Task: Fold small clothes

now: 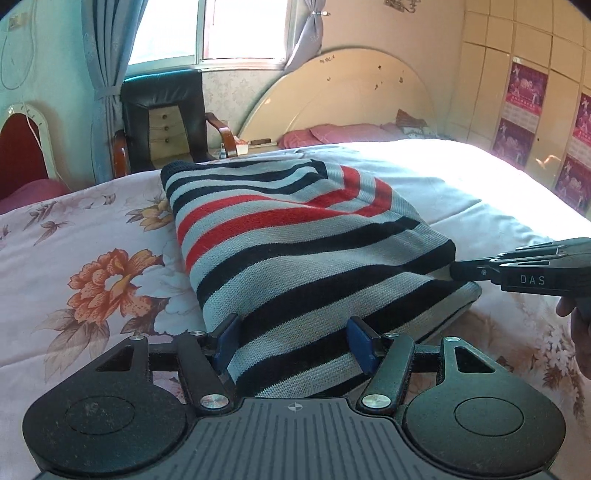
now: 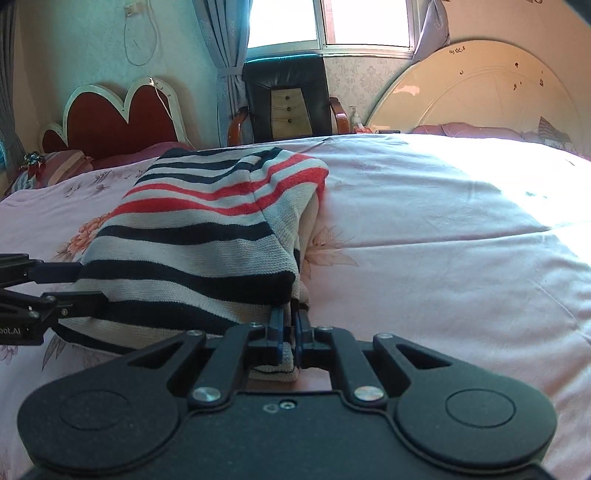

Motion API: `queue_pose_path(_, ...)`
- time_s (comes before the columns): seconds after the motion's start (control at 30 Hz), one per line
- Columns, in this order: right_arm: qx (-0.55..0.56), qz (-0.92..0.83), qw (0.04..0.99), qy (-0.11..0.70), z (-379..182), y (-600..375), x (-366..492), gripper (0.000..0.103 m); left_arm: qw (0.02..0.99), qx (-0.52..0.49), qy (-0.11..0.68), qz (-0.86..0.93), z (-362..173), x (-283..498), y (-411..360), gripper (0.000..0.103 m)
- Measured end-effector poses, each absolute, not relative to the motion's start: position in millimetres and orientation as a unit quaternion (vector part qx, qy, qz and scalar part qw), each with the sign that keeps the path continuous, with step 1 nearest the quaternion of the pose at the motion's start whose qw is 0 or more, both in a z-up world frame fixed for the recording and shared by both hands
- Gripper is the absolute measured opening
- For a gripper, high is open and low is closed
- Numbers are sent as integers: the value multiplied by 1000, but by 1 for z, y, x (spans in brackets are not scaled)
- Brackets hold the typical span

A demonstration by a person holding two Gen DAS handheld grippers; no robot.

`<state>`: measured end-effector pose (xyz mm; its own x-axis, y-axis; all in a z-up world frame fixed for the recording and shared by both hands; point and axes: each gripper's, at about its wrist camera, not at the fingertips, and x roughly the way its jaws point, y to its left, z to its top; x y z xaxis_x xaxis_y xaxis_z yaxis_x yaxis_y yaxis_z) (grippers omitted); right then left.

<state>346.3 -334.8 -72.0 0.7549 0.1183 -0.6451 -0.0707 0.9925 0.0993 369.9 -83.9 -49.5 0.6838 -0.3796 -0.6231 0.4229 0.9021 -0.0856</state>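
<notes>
Sunlit bedding with a flower print covers the bed point(image 1: 92, 236), on which the work is done. At the left tool point(image 1: 295, 345), the blue pads are kept about half apart, and the near edge of the folded striped sweater point(image 1: 295, 236) is lodged between them. At the right tool point(image 2: 290, 334), the pads are closed almost fully on the sweater's near right corner. Behind the bed, a black chair point(image 2: 286, 96) is placed under the window point(image 2: 328, 22).

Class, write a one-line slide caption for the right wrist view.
Right gripper pinches the near corner of a folded striped sweater on a floral bedspread.
</notes>
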Motion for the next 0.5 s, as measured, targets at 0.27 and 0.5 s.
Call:
queue_pose_path(0.27,56,52,955,287,-25,-356,399,15,935,-12,291,-202,-16,450,-70,62)
queue_pose_path(0.5,72,95,944,308,-34,-354,490,12,908,-10,351,-228,-48,513,-92,62)
